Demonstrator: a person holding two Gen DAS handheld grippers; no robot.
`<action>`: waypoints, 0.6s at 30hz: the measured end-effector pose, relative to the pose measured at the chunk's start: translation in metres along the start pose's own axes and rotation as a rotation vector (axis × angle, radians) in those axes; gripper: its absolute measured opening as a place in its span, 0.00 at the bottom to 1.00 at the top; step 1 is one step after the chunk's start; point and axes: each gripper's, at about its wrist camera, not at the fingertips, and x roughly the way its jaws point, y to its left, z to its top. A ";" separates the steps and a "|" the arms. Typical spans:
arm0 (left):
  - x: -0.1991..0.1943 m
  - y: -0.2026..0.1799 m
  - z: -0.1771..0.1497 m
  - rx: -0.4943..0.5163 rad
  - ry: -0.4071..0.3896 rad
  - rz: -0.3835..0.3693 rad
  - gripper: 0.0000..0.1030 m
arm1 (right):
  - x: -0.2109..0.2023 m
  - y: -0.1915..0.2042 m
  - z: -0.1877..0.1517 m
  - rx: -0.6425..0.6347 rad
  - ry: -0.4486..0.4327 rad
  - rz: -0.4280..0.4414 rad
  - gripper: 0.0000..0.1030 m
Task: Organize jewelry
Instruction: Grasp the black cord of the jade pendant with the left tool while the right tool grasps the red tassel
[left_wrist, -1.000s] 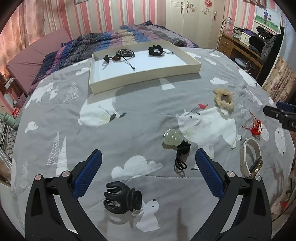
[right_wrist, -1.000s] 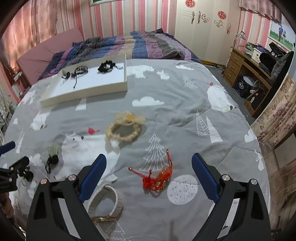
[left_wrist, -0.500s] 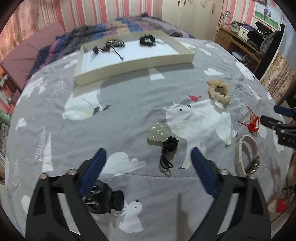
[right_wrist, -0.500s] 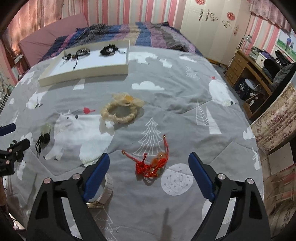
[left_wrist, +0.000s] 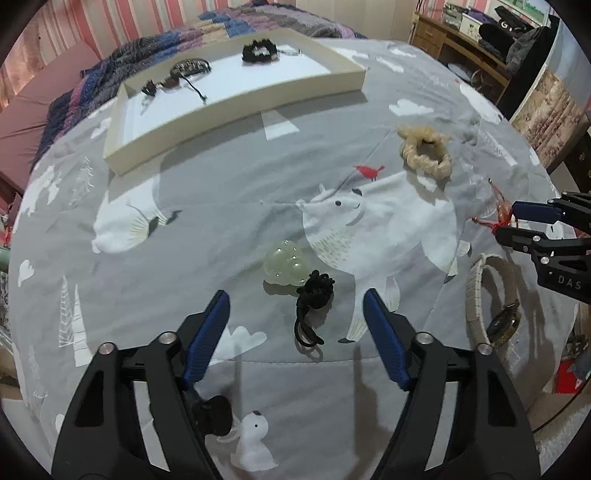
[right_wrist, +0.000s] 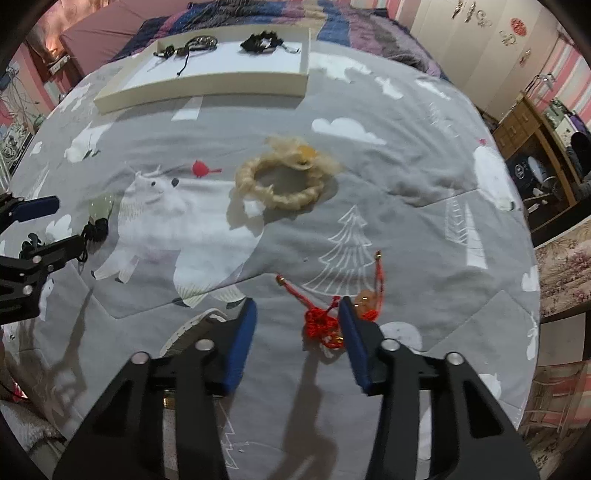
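Red knotted cord charm w/ amber bead lay on the grey bedspread; right gripper was closing round it, pads not pressing yet. Left gripper was narrowing over a pale-green bead pendant w/ black cord.

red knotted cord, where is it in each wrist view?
Left wrist: red knotted cord at the far right edge, by the right hand-held gripper.
Right wrist: low centre, between that gripper's closing jaws.
Shared landmark: cream braided scrunchie.
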 end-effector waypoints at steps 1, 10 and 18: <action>0.002 0.001 0.000 0.000 0.008 -0.002 0.66 | 0.002 0.000 0.000 0.003 0.006 0.008 0.39; 0.016 0.006 0.002 -0.006 0.031 0.004 0.65 | 0.006 -0.004 -0.001 0.019 0.027 0.014 0.38; 0.021 0.010 0.002 -0.014 0.046 -0.006 0.58 | 0.010 -0.014 -0.002 0.054 0.030 0.023 0.36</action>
